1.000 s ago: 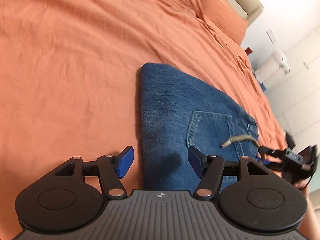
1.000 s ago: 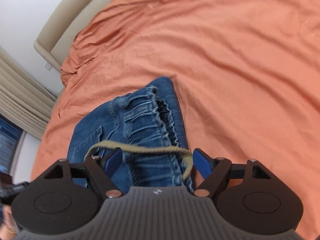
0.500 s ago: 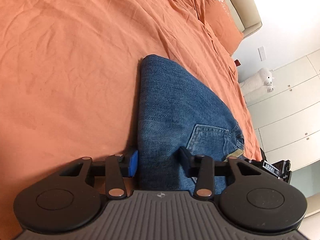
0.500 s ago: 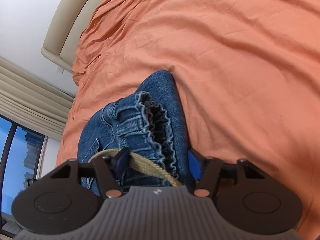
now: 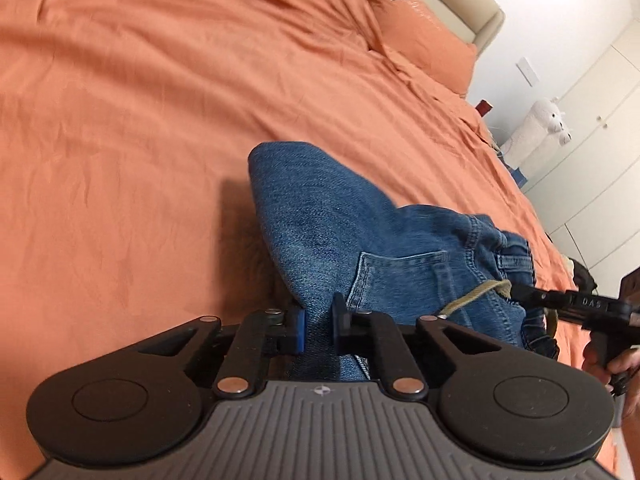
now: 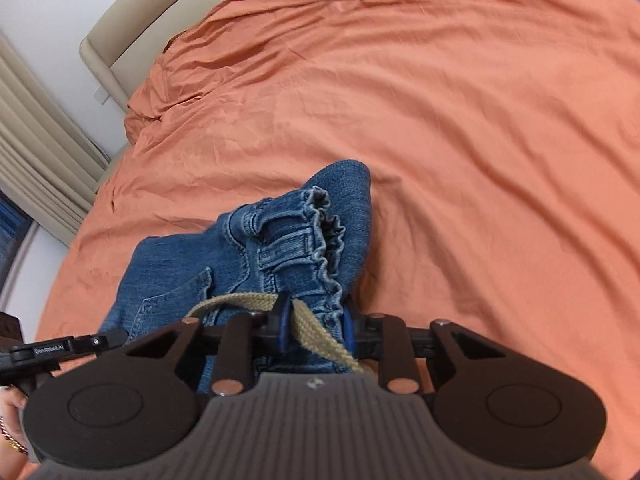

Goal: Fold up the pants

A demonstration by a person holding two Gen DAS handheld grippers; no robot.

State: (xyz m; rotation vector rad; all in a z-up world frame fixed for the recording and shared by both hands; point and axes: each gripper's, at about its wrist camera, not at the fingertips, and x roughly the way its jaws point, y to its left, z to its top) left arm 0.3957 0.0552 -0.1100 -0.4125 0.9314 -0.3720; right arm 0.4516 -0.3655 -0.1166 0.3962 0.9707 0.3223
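Observation:
Folded blue denim pants lie on the orange bed sheet. My left gripper is shut on the near edge of the pants, which rise off the sheet there. My right gripper is shut on the elastic waistband of the pants, with the tan drawstring running between its pads. The right gripper also shows at the right edge of the left wrist view, and the left gripper shows at the left edge of the right wrist view.
An orange pillow and beige headboard are at the far end. A white plush toy and white wardrobe doors stand beyond the bed's right side. Beige curtains hang at the left.
Both grippers have closed from open onto the pants, left on the near edge, right on the waistband, and the gripped edge has lifted off the sheet.

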